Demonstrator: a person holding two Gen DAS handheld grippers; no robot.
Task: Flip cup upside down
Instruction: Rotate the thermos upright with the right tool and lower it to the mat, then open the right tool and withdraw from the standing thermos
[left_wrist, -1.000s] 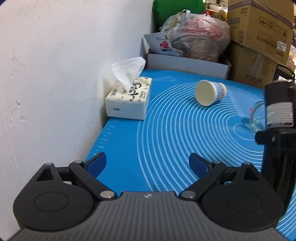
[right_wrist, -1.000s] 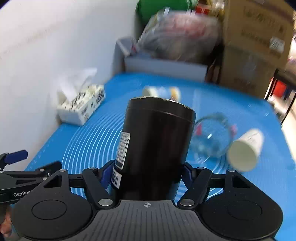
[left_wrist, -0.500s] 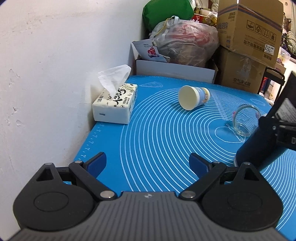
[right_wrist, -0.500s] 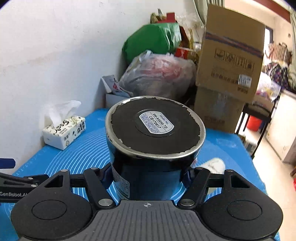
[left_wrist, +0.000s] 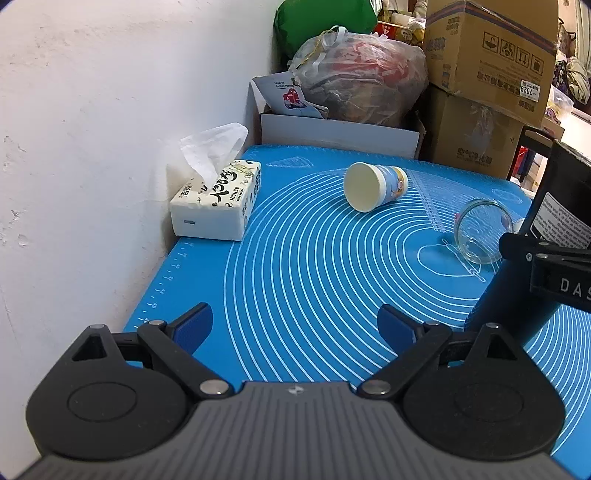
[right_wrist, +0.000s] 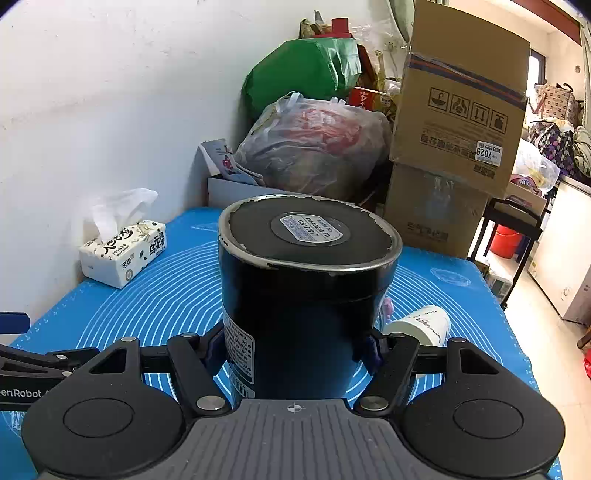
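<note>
The right hand-held gripper (right_wrist: 291, 350) gripped the tall black metal cup (right_wrist: 303, 295), base-up on the blue table mat (right_wrist: 177, 288) right of the tissue box (right_wrist: 123, 251), so release seemed next; the left hand-held gripper (left_wrist: 295, 325) gaped empty

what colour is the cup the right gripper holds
Black, with a worn silver rim; the cup shows best in the right wrist view.

Cup (right_wrist: 306, 295) mouth hidden — facing down toward mat (right_wrist: 155, 295). White cup (right_wrist: 421, 325) and glass (left_wrist: 480, 232) partly covered; label (right_wrist: 309, 229) print too small to read.
</note>
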